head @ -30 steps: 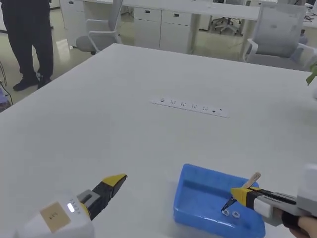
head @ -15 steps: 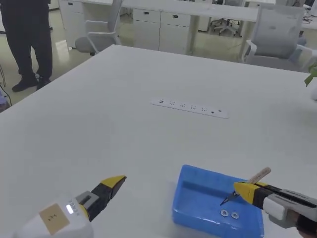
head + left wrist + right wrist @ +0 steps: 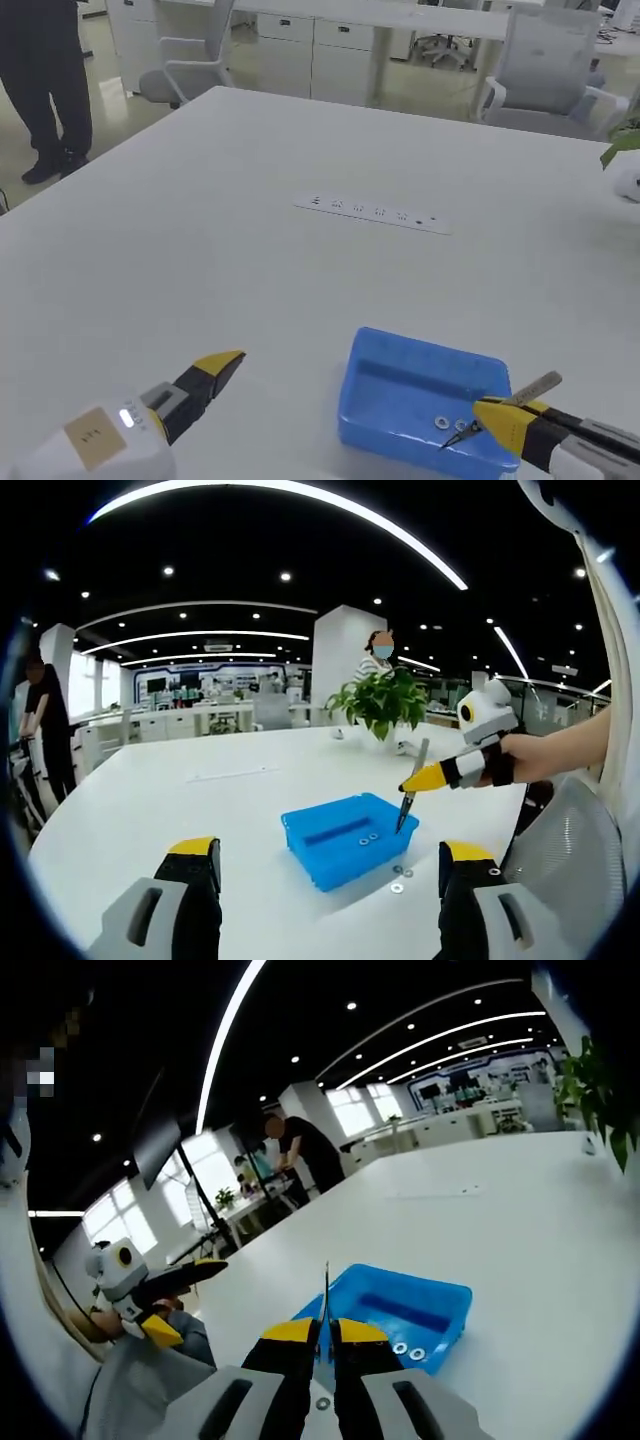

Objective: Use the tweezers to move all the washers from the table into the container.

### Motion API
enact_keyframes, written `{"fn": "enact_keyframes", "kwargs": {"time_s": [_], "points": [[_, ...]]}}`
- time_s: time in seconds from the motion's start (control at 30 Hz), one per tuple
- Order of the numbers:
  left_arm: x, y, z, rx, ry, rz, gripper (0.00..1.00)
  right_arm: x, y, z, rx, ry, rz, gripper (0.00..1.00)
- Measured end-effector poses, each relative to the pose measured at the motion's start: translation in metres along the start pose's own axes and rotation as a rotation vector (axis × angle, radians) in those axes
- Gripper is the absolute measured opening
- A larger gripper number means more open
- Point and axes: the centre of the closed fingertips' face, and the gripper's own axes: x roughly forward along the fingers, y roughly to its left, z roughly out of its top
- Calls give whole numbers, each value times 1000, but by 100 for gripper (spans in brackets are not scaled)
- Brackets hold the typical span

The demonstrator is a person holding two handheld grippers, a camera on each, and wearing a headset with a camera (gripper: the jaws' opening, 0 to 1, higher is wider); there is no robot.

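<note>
Two washers [image 3: 442, 423] lie in the blue container [image 3: 400, 350], close to its near wall, and the tweezers [image 3: 460, 434] have come up from them: one second ago the tips were down on the floor of the container beside the washers, now they hang above the near rim and carry nothing. I judge that a washer was just released and that the right gripper [image 3: 492, 412], its jaws pressed together on the tweezers, is drawing back for the next one. The left gripper view shows at least two loose washers [image 3: 398, 887] on the white table [image 3: 200, 230], just beside the container, so the task is not finished. The left gripper [image 3: 225, 362] waits well apart with its jaws spread and empty. Farther off are a socket strip [image 3: 378, 213], office chairs [image 3: 190, 50] and a standing person [image 3: 40, 80]. Nothing blocks the path; only the container rim must be passed over.
</note>
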Motion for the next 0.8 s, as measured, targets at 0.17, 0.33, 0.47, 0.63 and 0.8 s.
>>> {"fn": "enact_keyframes", "kwargs": {"time_s": [0.17,0.33,0.47,0.63,0.8], "points": [[0,-1,0,6,4,-1,92,-1,3,-20,-15,49,-11,3],[0,-1,0,3,4,-3,92,2,3,-36,-51,103,-22,3],[0,0,-1,3,7,-4,91,3,-4,-48,-104,155,-48,3],[0,0,-1,7,8,-4,91,8,-11,-57,-138,187,-59,3],[0,0,-2,9,14,-2,91,10,-11,-64,-158,213,-54,3]]}}
